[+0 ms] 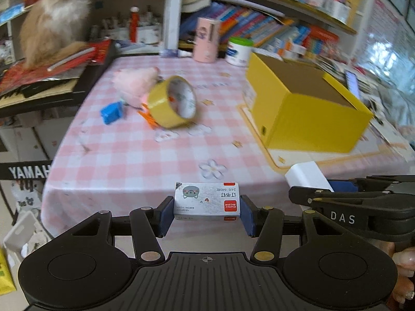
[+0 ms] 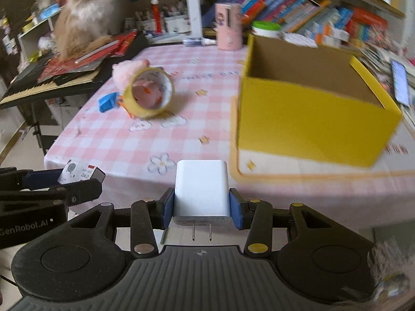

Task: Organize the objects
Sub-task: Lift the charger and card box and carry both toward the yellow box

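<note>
A tabletop (image 1: 129,155) under a pink-and-white checked cloth fills both views, with crowded bookshelves (image 1: 272,26) behind it and a keyboard (image 2: 28,85) along its left side. A fluffy tan cat (image 1: 55,18) sits on red papers on top of that keyboard. On the right part of the tabletop stands an open yellow box (image 2: 311,124), its brown inside facing up, resting on a pale mat with an orange border. Near the far left of the cloth a roll of yellow tape (image 1: 172,102) stands on its edge, touching a pink plush toy (image 1: 135,80) behind it, with a small blue object (image 1: 112,112) just beside it and something orange under the roll. At the back edge stand a pink cylinder (image 1: 206,40) and a white jar with a green lid (image 1: 238,50).

The left gripper (image 1: 206,213) hangs over the near edge of the tabletop, its blue-padded fingers pressed on both ends of a small box of staples (image 1: 206,203), held flat with its printed face up. The right gripper (image 2: 201,211) is just beside it, fingers clamped on the sides of a white charger plug (image 2: 201,189), prongs pointing back toward the camera. Both held things are off the cloth, well apart from the yellow box. A hand (image 1: 404,272) shows at the lower right of the left view.
</note>
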